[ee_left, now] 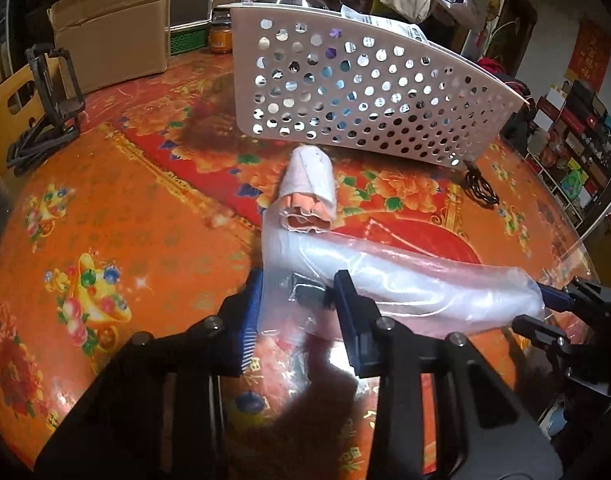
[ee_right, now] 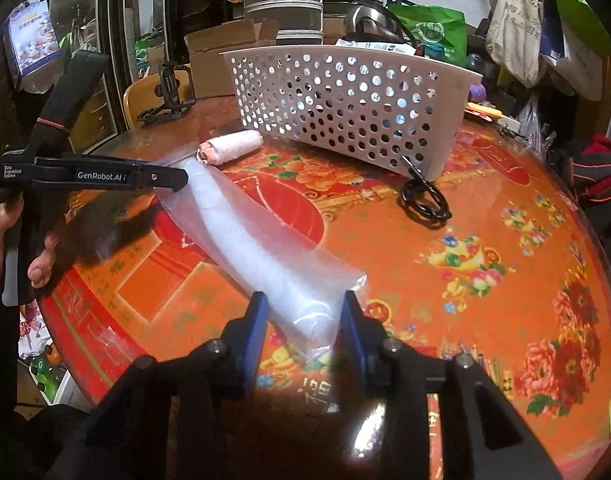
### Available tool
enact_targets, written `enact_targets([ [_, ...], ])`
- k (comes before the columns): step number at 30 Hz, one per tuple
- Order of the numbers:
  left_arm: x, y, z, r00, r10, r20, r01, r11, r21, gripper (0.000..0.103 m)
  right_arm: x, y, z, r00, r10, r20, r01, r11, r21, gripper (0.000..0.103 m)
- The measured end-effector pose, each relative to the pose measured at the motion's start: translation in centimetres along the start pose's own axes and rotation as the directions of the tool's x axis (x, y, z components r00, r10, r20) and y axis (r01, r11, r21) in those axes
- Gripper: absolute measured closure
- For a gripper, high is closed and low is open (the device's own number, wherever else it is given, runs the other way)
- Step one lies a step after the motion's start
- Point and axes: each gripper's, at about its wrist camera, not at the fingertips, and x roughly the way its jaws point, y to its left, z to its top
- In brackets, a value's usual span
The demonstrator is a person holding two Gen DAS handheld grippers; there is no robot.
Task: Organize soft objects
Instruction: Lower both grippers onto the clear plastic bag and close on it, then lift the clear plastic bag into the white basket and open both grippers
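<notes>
A clear plastic bag [ee_left: 405, 280] lay stretched across the round worktop [ee_left: 125, 220], which was covered in an orange and red floral cloth. The left gripper [ee_left: 297, 300] stood at one end of the bag with its blue fingers [ee_left: 347, 300] spread wide on either side of the film; nothing was pinched between them, though the bag's edge draped against the left one. In the right wrist view that same gripper [ee_right: 173, 178] came in from the left, held by a bare hand [ee_right: 29, 248], its tip at the bag's far end.

The right gripper [ee_right: 303, 312] sat at the opposite end of the bag [ee_right: 265, 248], its fingers [ee_right: 255, 320] also parted wide, one on each side of the bag's end. Whether they touched the plastic could not be told.

Just beyond the bag's far end lay a rolled white and pink cloth [ee_left: 309, 196], resting on the worktop with its pink core facing the left camera; the bag's mouth reached to that end of the roll [ee_right: 231, 146], and whether it overlapped the roll could not be told.

Behind the roll stood a white perforated plastic basket [ee_left: 365, 92], its holed wall facing the cameras. A black coiled cable [ee_right: 425, 200] lay near the basket's right corner. A cardboard box [ee_left: 109, 28] and a black phone stand [ee_left: 49, 96] stood at the far left of the worktop.
</notes>
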Motion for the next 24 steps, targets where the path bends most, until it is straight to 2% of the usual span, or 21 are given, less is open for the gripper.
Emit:
enact_targets([
  [2,-0.3,0.1,-0.4,1.0,-0.005,0.012,0.006,1.0,-0.007,0.074,0.0,-0.2,0.0,1.0,0.007,0.001,-0.007,1.0,0.005,0.074],
  [4,-0.7,0.1,-0.9,1.0,-0.01,0.022,0.01,1.0,-0.017,0.08,0.0,-0.5,0.0,1.0,0.02,0.003,-0.02,1.0,0.007,0.081],
  [5,-1.0,0.2,-1.1,0.999,-0.016,0.031,0.016,1.0,-0.025,0.091,0.0,-0.6,0.1,1.0,0.027,0.003,-0.027,1.0,0.009,0.086],
  [8,-1.9,0.3,-1.7,0.999,-0.023,0.045,0.025,0.999,-0.042,0.093,0.0,-0.8,0.2,1.0,0.027,0.001,-0.027,1.0,0.012,0.091],
  [12,-2.7,0.5,-2.9,0.998,-0.028,0.063,0.031,0.998,-0.048,0.095,-0.5,-0.7,0.1,0.999,0.039,0.021,-0.039,0.999,0.012,0.093],
  [16,-4.8,0.4,-3.5,0.991,-0.052,0.125,0.059,0.997,-0.058,0.096,-1.6,-0.6,0.2,0.997,0.044,0.058,-0.044,0.999,0.007,0.093],
  [24,-8.4,-1.1,-2.1,0.975,-0.077,0.21,0.088,0.995,-0.043,0.097,-4.8,-1.4,1.4,0.988,0.048,0.147,-0.049,0.999,0.005,0.093],
])
